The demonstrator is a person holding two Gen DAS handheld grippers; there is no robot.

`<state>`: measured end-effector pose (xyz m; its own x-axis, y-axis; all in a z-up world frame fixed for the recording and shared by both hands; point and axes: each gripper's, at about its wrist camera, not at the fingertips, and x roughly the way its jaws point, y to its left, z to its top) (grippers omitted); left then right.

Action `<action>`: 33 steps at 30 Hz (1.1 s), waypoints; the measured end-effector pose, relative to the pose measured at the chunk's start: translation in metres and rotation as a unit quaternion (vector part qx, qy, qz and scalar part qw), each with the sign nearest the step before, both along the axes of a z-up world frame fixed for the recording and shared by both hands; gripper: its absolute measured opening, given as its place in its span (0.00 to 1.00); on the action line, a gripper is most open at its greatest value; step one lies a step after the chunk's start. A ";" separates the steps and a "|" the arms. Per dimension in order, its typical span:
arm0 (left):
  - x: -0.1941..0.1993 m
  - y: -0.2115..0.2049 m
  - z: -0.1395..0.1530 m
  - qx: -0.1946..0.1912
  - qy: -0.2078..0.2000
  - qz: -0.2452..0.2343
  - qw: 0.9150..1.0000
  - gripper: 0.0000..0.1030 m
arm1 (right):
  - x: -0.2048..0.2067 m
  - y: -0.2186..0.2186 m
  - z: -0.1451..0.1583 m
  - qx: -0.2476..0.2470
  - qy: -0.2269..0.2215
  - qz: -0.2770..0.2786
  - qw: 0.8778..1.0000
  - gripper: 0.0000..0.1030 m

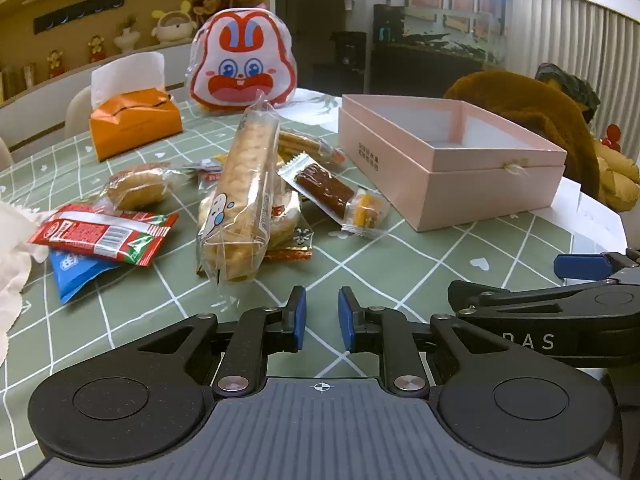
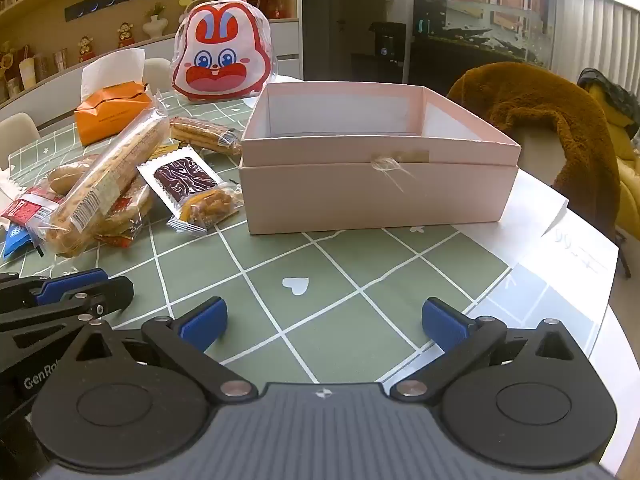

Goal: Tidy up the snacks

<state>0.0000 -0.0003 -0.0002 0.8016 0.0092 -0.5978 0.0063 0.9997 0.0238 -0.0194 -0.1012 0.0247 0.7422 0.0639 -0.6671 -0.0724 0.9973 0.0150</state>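
A pile of wrapped snacks lies on the green checked tablecloth: a long cracker pack (image 1: pixel 240 196) (image 2: pixel 108 180), a brown bar (image 1: pixel 326 188) (image 2: pixel 184 180), a red wrapper (image 1: pixel 104 236) and a blue packet (image 1: pixel 76 272). An open pink box (image 1: pixel 448 164) (image 2: pixel 376 184) stands to their right, its inside bare. My left gripper (image 1: pixel 322 318) hovers low in front of the pile, jaws a little apart, empty. My right gripper (image 2: pixel 324 324) is wide open and empty in front of the box.
An orange tissue box (image 1: pixel 134 120) (image 2: pixel 110 110) and a rabbit-face bag (image 1: pixel 244 68) (image 2: pixel 222 54) stand at the back of the table. A chair draped in brown fleece (image 2: pixel 540 120) stands beyond the box. The table edge (image 2: pixel 592 280) curves at the right.
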 end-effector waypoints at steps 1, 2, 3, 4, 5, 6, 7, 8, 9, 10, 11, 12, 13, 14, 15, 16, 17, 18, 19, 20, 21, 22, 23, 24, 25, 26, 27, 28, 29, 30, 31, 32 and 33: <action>0.000 0.000 0.000 0.000 0.000 0.000 1.000 0.21 | 0.000 0.000 0.000 0.000 0.000 0.000 1.000 1.00; 0.000 0.000 0.000 -0.003 0.000 0.000 1.000 0.21 | 0.000 0.000 0.000 0.000 0.000 -0.001 1.000 1.00; 0.000 0.000 0.000 -0.003 0.000 0.000 1.000 0.21 | 0.000 -0.001 0.000 0.000 0.000 -0.002 1.000 1.00; 0.000 0.000 0.000 -0.005 0.000 0.000 1.000 0.21 | 0.001 -0.001 0.000 0.000 0.000 -0.003 1.000 1.00; 0.000 0.000 0.000 -0.006 0.000 0.000 1.000 0.21 | 0.001 -0.001 0.000 0.001 0.000 -0.004 1.000 1.00; 0.000 0.000 0.000 -0.006 0.000 0.000 1.000 0.21 | 0.001 -0.002 0.000 0.001 0.000 -0.005 1.000 1.00; 0.000 0.000 0.000 -0.006 0.000 0.000 1.000 0.21 | 0.001 -0.002 0.000 0.001 0.000 -0.007 1.000 1.00; 0.000 0.000 0.000 -0.006 0.000 0.000 1.000 0.21 | 0.001 -0.001 0.000 0.000 0.000 -0.008 1.000 1.00; 0.000 0.000 0.000 -0.006 0.000 0.000 1.000 0.21 | 0.000 0.002 0.000 -0.001 -0.001 -0.007 1.000 1.00; 0.000 0.000 0.000 -0.007 0.000 0.000 1.000 0.21 | 0.001 -0.004 0.001 0.001 0.000 -0.008 1.000 1.00; 0.000 0.000 0.000 -0.007 0.000 0.000 1.000 0.21 | 0.001 -0.003 0.001 0.001 0.000 -0.008 1.000 1.00; 0.000 0.000 0.000 -0.007 0.000 0.000 1.000 0.21 | 0.001 -0.002 0.001 0.001 0.000 -0.008 1.000 1.00; 0.000 0.000 0.000 -0.007 0.000 0.000 1.000 0.21 | 0.000 0.000 0.001 0.001 0.000 -0.007 1.000 1.00; 0.000 0.000 0.000 -0.007 0.000 0.000 1.000 0.21 | 0.001 0.000 0.000 0.002 0.001 -0.008 1.000 1.00; 0.000 0.000 0.000 -0.008 0.000 0.000 1.000 0.21 | 0.003 -0.002 -0.001 0.005 0.001 -0.009 1.000 1.00; 0.000 0.000 0.000 -0.008 0.000 0.000 1.000 0.21 | 0.003 -0.002 -0.001 0.005 0.001 -0.010 1.000 1.00; 0.000 0.000 0.000 -0.008 0.000 0.000 1.000 0.21 | 0.003 -0.002 -0.001 0.005 0.000 -0.010 1.000 1.00; 0.000 0.000 0.000 -0.008 0.000 0.000 1.000 0.21 | 0.003 -0.002 -0.001 0.005 0.001 -0.010 1.000 1.00; 0.000 0.000 0.000 -0.008 0.000 0.000 1.000 0.21 | 0.003 -0.002 -0.001 0.005 0.001 -0.010 1.000 1.00; 0.000 0.000 0.000 -0.008 0.000 0.000 1.000 0.21 | 0.003 -0.002 -0.001 0.005 0.001 -0.010 1.000 1.00; 0.000 0.000 0.000 -0.008 0.000 0.000 1.000 0.21 | 0.003 -0.002 -0.001 0.005 0.001 -0.010 1.000 1.00; 0.000 0.000 0.000 -0.008 0.000 0.000 1.000 0.21 | 0.003 -0.002 -0.001 0.005 0.000 -0.010 1.000 1.00; 0.000 0.000 0.000 -0.008 0.000 0.000 1.000 0.21 | 0.003 -0.002 -0.001 0.005 0.001 -0.010 1.000 1.00; 0.000 0.000 0.000 -0.008 0.000 0.000 1.000 0.21 | 0.003 -0.001 -0.001 0.005 0.001 -0.010 1.000 1.00; 0.000 0.000 0.000 -0.008 0.000 0.000 1.000 0.21 | 0.003 -0.001 -0.001 0.005 0.001 -0.010 1.000 1.00; 0.000 0.000 0.000 -0.008 0.000 0.000 1.000 0.21 | 0.003 -0.001 -0.001 0.005 0.001 -0.010 1.000 1.00; 0.000 0.000 0.000 -0.008 0.000 0.000 1.000 0.21 | 0.003 -0.001 -0.001 0.005 0.001 -0.010 1.000 1.00; 0.000 0.000 0.000 -0.008 0.000 0.000 1.000 0.21 | 0.003 -0.001 0.000 0.005 0.001 -0.010 1.000 1.00; 0.000 0.000 0.000 -0.008 0.000 0.000 1.000 0.21 | 0.003 -0.001 0.000 0.005 0.001 -0.010 1.000 1.00; 0.000 0.000 0.000 -0.008 0.000 0.000 1.000 0.21 | 0.003 -0.001 0.000 0.005 0.001 -0.010 1.000 1.00; 0.000 0.000 0.000 -0.008 0.000 0.000 1.000 0.21 | 0.003 -0.001 0.000 0.005 0.001 -0.010 1.000 1.00; 0.000 0.000 0.000 -0.008 0.000 0.000 1.000 0.21 | 0.003 -0.001 0.000 0.005 0.001 -0.010 1.000 1.00; 0.000 0.000 0.000 -0.008 0.000 0.000 1.000 0.21 | 0.003 -0.001 0.000 0.005 0.001 -0.010 1.000 1.00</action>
<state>-0.0001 -0.0001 0.0000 0.8017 -0.0006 -0.5978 0.0063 1.0000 0.0075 -0.0167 -0.1026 0.0242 0.7425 0.0562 -0.6675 -0.0531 0.9983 0.0249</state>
